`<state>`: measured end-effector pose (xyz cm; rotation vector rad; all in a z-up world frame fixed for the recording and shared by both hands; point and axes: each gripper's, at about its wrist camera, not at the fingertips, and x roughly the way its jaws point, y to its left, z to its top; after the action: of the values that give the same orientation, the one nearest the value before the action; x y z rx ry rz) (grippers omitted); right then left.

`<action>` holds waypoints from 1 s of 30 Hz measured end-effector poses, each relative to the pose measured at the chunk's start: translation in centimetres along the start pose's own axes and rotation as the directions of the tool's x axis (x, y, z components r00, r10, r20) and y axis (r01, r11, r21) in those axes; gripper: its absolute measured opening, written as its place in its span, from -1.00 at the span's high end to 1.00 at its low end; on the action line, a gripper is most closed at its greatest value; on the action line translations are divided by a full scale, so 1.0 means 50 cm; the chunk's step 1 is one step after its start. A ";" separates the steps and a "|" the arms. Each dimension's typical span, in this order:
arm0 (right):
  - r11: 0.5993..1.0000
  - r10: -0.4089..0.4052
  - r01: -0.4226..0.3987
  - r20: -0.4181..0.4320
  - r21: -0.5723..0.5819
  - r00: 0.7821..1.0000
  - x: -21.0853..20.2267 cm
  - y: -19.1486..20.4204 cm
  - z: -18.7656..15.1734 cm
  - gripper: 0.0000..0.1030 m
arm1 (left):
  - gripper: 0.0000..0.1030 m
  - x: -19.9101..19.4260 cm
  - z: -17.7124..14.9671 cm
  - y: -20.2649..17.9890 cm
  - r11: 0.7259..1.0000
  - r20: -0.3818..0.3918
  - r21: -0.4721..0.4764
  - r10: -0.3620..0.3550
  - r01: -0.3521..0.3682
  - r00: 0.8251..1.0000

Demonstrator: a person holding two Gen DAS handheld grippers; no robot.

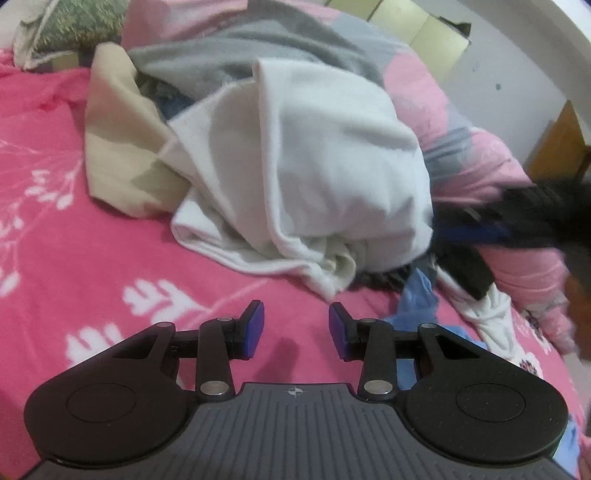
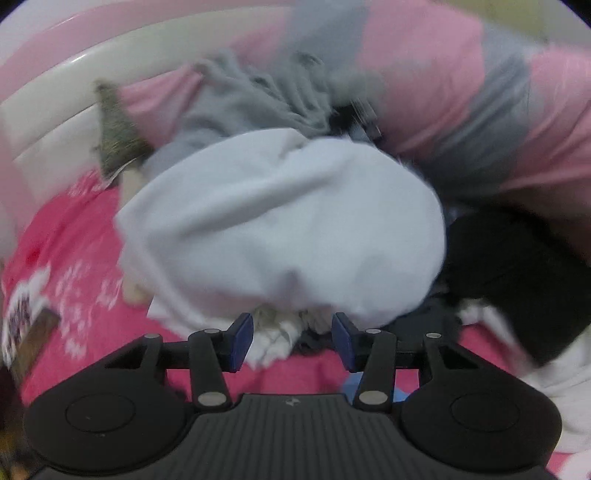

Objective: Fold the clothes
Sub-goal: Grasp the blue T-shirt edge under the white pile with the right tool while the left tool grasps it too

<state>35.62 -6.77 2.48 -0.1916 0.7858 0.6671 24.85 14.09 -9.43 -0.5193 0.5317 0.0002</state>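
Observation:
A heap of clothes lies on a pink bed sheet. On top sits a bulky white garment, seen also as the white garment in the blurred right wrist view. Beside it are a beige cloth, a grey garment, a dark garment and a light blue piece. My left gripper hovers open over bare sheet, short of the white garment's hem. My right gripper is open right at the white garment's lower edge, with crumpled white fabric between its jaws but not clamped.
A pink and grey quilt is bunched behind and right of the heap. A green patterned pillow lies at the far left by the cream headboard. A black garment lies right of the heap. A wooden cabinet stands far right.

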 end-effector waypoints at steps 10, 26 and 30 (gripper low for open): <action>0.912 -0.200 0.172 -0.039 -0.372 0.979 0.142 0.162 -0.158 0.54 | 0.26 -0.017 0.015 0.037 0.996 0.026 -0.092 0.006 -0.004 1.000; 0.878 0.058 0.001 0.108 -0.479 0.992 0.068 0.225 -0.222 0.24 | 0.26 0.002 0.006 0.018 0.985 -0.104 -0.065 -0.166 0.160 0.981; 0.921 0.170 -0.109 0.135 -0.374 0.976 -0.010 0.157 -0.197 0.13 | 0.26 0.013 -0.005 -0.002 0.986 -0.135 -0.013 -0.167 0.166 0.977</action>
<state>24.66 -4.82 -3.45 -0.4165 0.5133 0.9521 25.32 13.79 -9.90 -0.5672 0.6195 -0.1959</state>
